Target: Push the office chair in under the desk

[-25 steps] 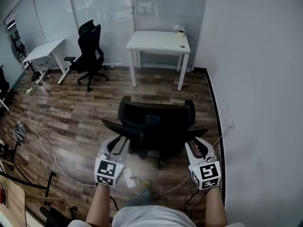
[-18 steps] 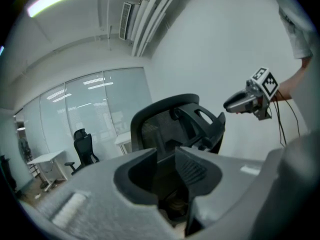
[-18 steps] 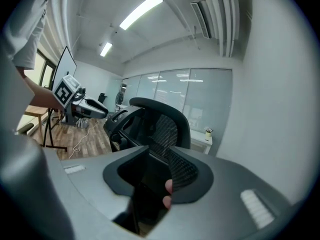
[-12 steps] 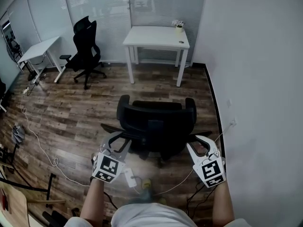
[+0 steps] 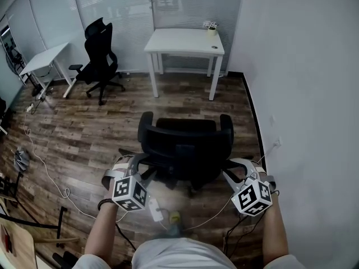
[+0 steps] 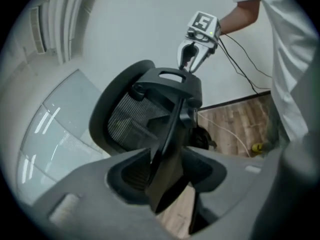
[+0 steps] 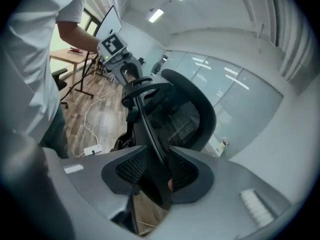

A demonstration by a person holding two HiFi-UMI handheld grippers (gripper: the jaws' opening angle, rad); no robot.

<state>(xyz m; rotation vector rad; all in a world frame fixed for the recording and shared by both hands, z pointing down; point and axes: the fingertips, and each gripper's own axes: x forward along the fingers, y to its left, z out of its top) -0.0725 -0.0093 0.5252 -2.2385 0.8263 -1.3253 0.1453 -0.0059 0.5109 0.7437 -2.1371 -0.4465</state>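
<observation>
A black office chair (image 5: 185,144) stands on the wood floor with its back to me, a stretch short of the white desk (image 5: 185,41) at the far wall. My left gripper (image 5: 130,170) is at the chair's left armrest (image 6: 172,134), my right gripper (image 5: 238,170) at its right armrest (image 7: 150,129). In each gripper view the thin black armrest runs between the jaws. Both pairs of jaws have just been opening. The left jaws (image 6: 167,159) stand clear of the armrest; the right jaws (image 7: 157,156) sit close around theirs. The mesh backrest (image 6: 125,119) rises beyond.
A second black chair (image 5: 98,52) and another white desk (image 5: 47,60) stand at the left rear. A white wall (image 5: 303,94) runs close along the right. Cables (image 5: 50,172) and a power strip (image 5: 152,209) lie on the floor near my feet. A small plant pot (image 5: 211,29) sits on the desk.
Both grippers have sunk lower beside the armrests and rolled, so their marker cubes now sit tilted. The chair stays where it was.
</observation>
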